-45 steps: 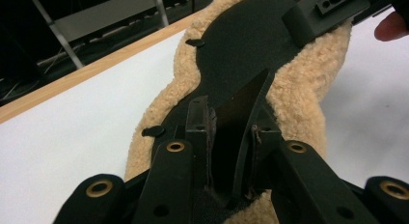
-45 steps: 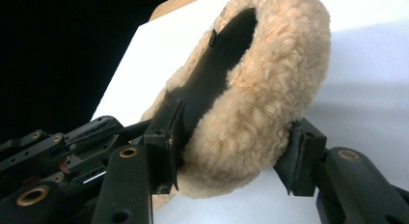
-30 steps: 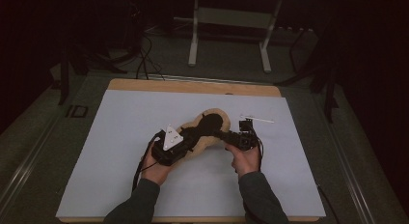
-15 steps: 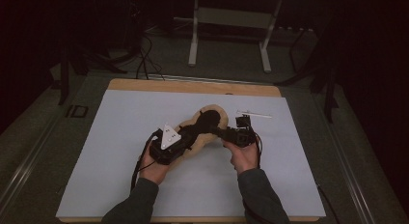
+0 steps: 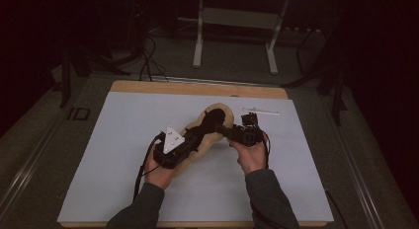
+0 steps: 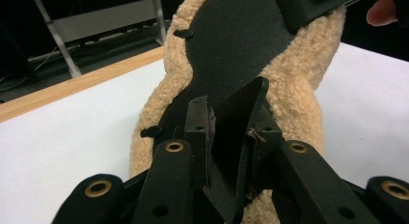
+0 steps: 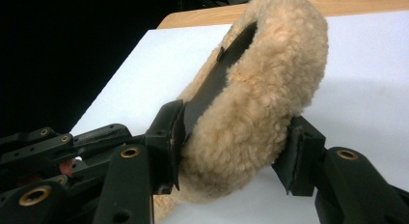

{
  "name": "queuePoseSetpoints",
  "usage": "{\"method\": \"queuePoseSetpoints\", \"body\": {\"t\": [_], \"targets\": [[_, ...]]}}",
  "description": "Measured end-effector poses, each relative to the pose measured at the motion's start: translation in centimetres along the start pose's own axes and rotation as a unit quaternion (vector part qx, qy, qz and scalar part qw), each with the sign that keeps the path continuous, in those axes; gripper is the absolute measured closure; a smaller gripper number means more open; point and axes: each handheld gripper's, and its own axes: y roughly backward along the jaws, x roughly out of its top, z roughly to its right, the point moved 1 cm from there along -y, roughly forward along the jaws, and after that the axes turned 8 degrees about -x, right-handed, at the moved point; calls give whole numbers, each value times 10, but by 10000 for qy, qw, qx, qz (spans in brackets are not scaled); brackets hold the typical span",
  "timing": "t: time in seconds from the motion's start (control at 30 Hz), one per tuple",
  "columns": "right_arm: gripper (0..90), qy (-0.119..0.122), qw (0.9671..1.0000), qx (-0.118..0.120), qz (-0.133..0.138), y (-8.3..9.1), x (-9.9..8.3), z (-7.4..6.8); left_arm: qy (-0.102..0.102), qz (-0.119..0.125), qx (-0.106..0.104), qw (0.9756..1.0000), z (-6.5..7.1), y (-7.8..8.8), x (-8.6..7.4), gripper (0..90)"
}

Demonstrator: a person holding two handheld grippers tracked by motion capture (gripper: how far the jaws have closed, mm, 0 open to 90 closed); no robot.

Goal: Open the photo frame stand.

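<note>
A tan fleece pad point(image 5: 201, 146) with a black face point(image 6: 231, 45) lies slantwise in the middle of the white mat, held at both ends. My left gripper point(image 5: 193, 136) is at its near left end. Its jaws have just been closing, and they now pinch a raised fold of the black face point(image 6: 238, 113) between the pads. My right gripper point(image 5: 226, 130) comes in from the right and is shut across the pad's curled edge point(image 7: 260, 89). One of its pads is on the black side and the other on the fleece.
A thin white stick-like thing point(image 5: 260, 111) lies on the mat just beyond my right gripper. The white mat point(image 5: 99, 165) covers a wooden table point(image 5: 197, 88). A metal stand point(image 5: 232, 17) is on the dark floor behind it.
My right gripper has risen a little and taken its end of the fleece pad up with it. My left hand has stayed where it was.
</note>
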Motion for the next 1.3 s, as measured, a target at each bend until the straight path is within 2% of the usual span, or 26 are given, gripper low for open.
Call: {"method": "queuePoseSetpoints", "body": {"t": [0.2, 0.27, 0.3, 0.33, 0.47, 0.6, 0.67, 0.7, 0.8, 0.87, 0.9, 0.97, 1.03, 1.13, 1.3], "targets": [[503, 125, 9999, -2, 32, 2, 2, -6, -29, 43, 13, 10000, 0, 4, -1, 757], [505, 157, 9999, 12, 39, 3, 2, -7, -79, 51, 69, 9999, 1, 6, -1, 765], [504, 181, 9998, 72, 50, 3, 2, -9, -104, 63, 182, 9998, 3, 8, -1, 783], [504, 181, 9998, 72, 50, 3, 2, -9, -104, 63, 182, 9998, 3, 8, -1, 789], [481, 197, 9995, 262, 12, 4, 2, -12, -10, 130, 271, 9995, 2, 12, -3, 812], [450, 273, 9993, 247, -69, 4, 2, -16, 34, 157, 269, 9995, 3, 13, -3, 812], [431, 263, 9993, 233, -136, 2, 2, -16, 47, 156, 273, 9995, 4, 12, -4, 811], [405, 202, 9991, 237, -299, -1, 1, -16, 56, 149, 260, 9995, 4, 11, -4, 809], [399, 180, 9989, 230, -355, -2, 1, -16, 64, 133, 262, 9995, 5, 10, -4, 809], [395, 117, 9976, 357, -587, -8, -3, -18, 57, 125, 238, 9996, 6, 9, -5, 807], [402, 107, 9971, 398, -644, -10, -4, -19, 33, 118, 265, 9996, 7, 8, -5, 806], [423, 137, 9970, 332, -691, -15, -7, -23, 77, 143, 275, 9995, 7, 9, -5, 806], [473, 75, 9961, 423, -776, -21, -10, -25, 123, 180, 250, 9995, 6, 10, -5, 804], [541, -38, 9960, 564, -698, -24, -12, -25, 165, 223, 226, 9994, 4, 12, -6, 802], [577, 90, 9958, 651, -644, -22, -10, -31, 284, 328, 141, 9990, -1, 17, -7, 796]]}}
